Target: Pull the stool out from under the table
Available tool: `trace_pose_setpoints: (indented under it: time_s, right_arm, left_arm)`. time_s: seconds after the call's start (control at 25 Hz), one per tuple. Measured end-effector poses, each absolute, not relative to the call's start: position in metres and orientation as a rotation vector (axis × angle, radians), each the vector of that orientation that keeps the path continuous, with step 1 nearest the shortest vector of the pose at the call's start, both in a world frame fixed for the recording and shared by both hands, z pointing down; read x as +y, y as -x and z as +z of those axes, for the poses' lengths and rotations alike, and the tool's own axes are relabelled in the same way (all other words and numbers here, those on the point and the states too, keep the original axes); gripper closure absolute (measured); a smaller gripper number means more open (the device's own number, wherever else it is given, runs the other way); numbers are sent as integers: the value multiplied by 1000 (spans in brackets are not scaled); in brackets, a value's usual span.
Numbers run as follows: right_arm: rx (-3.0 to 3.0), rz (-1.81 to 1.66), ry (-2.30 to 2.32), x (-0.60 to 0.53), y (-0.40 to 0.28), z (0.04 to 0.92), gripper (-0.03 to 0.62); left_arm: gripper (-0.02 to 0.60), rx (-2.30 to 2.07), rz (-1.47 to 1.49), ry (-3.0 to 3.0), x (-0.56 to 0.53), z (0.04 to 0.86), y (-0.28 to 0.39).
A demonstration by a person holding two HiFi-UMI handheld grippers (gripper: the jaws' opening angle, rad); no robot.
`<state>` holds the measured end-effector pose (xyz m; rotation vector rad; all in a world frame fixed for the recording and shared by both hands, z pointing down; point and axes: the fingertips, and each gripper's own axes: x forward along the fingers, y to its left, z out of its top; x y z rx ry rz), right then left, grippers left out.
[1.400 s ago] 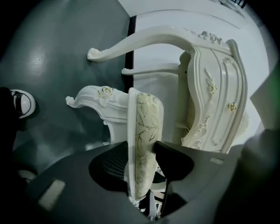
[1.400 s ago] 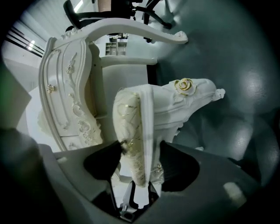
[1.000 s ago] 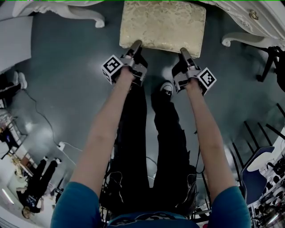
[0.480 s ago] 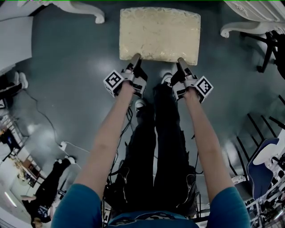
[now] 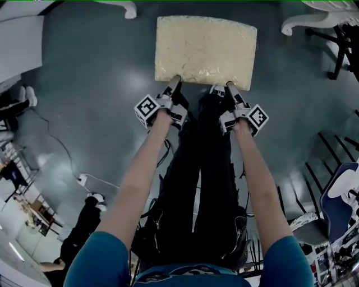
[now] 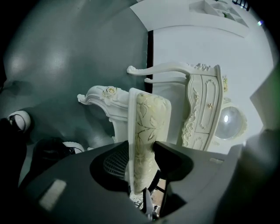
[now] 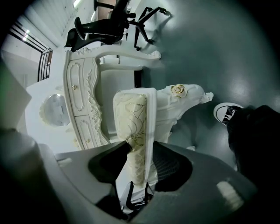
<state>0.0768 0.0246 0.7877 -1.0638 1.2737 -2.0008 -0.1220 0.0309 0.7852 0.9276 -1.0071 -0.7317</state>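
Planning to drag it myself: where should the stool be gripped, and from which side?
Take the stool by the near edge of its padded seat, coming from that side, one jaw above and one below. The seat is a flat, thin slab; the left hand-held gripper and right hand-held gripper clamp it so.

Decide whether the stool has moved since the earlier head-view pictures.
Yes. The stool has come toward the person, away from the white table leg at top left; the gap from that leg to its near edge has grown.
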Motion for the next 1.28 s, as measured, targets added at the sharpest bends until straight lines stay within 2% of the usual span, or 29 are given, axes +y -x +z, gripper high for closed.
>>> trace_pose_setpoints:
  time_s: [0.04, 0.08, 0.16, 0.2, 0.36, 0.52, 0.64, 0.84, 1.12, 1.28]
  right_arm:
    - [1262, -2002, 1073, 32, -76, 788, 410]
    - [1250, -2003, 1081, 38, -76, 789, 410]
    - [1230, -2004, 1096, 47, -77, 790, 410]
    - [1225, -2004, 1105, 50, -77, 790, 408]
    - [1248, -2012, 1171, 54, -80, 791, 396]
    - [1388, -2098, 1267, 60, -74, 778, 418]
    - [1572, -2121, 1261, 67, -67, 746, 418]
    - [1661, -2024, 1125, 76, -54, 655, 413]
    - [1731, -1892, 982, 90, -31, 504, 425]
    - [1824, -1774, 883, 100, -20, 416, 444]
  left_arm:
    - [394, -1003, -736, -925, 39, 782, 122]
    - [479, -1005, -742, -918, 47, 779, 122]
    - [565, -1035, -730, -896, 61, 778, 123]
    - [569, -1057, -700, -901, 67, 780, 123]
    - [569, -1055, -563, -1008, 78, 783, 125]
    - [487, -1007, -502, -1149, 78, 755, 129]
    - [457, -997, -280, -1378, 82, 719, 129]
    - [431, -942, -22, -1682, 94, 638, 133]
    - [435, -1019, -75, -1896, 100, 504, 163]
    - [459, -1025, -77, -2003, 120, 438, 162]
